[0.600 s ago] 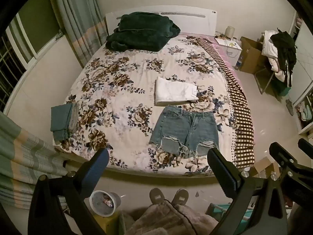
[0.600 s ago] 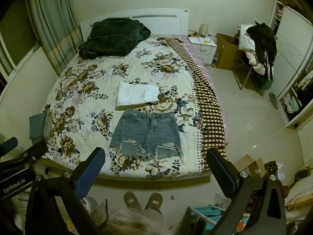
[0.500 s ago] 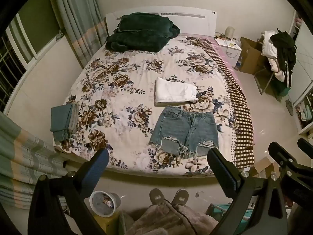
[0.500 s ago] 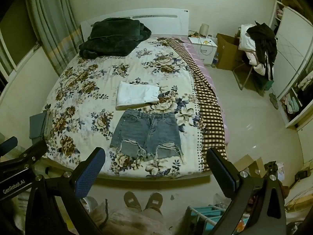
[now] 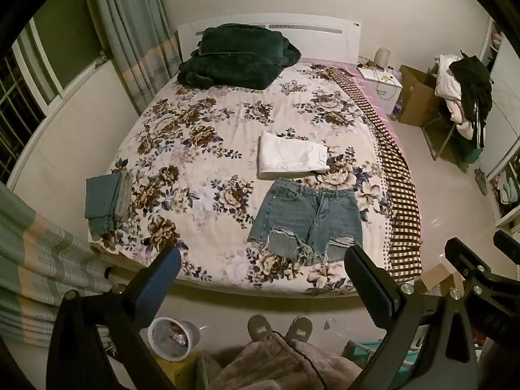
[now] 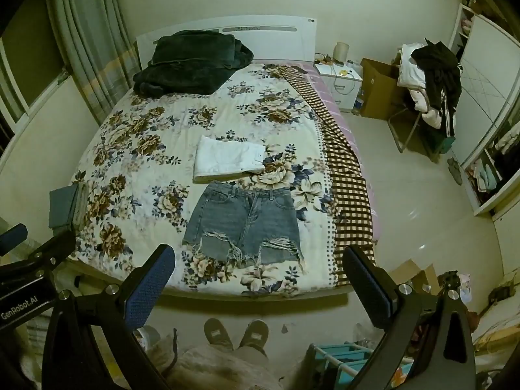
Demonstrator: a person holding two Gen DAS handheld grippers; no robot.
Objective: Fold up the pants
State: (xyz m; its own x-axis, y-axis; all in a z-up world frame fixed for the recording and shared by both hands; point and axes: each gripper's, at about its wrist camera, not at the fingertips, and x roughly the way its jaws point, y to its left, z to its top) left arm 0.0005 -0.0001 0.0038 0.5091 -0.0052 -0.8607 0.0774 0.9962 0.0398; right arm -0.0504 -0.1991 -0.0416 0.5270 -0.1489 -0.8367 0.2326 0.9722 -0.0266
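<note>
Nothing moved; left gripper (image 6: 19, 260) reads "GenRobot.AI", apparently.

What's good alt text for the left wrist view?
Frayed denim shorts lie flat and unfolded near the foot of a floral bed, with folded white pants just beyond the waistband. The open left claw hovers above the bed's foot, holding nothing; a dark green blanket sits by the headboard.

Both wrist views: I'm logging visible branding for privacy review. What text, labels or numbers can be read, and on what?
"GenRobot.AI" on the black body of the left gripper, at the left edge of the right wrist view.
Embossed characters on the right gripper, at the right edge of the left wrist view: too dark to read.
Tags on the slippers: too small to read.
</note>
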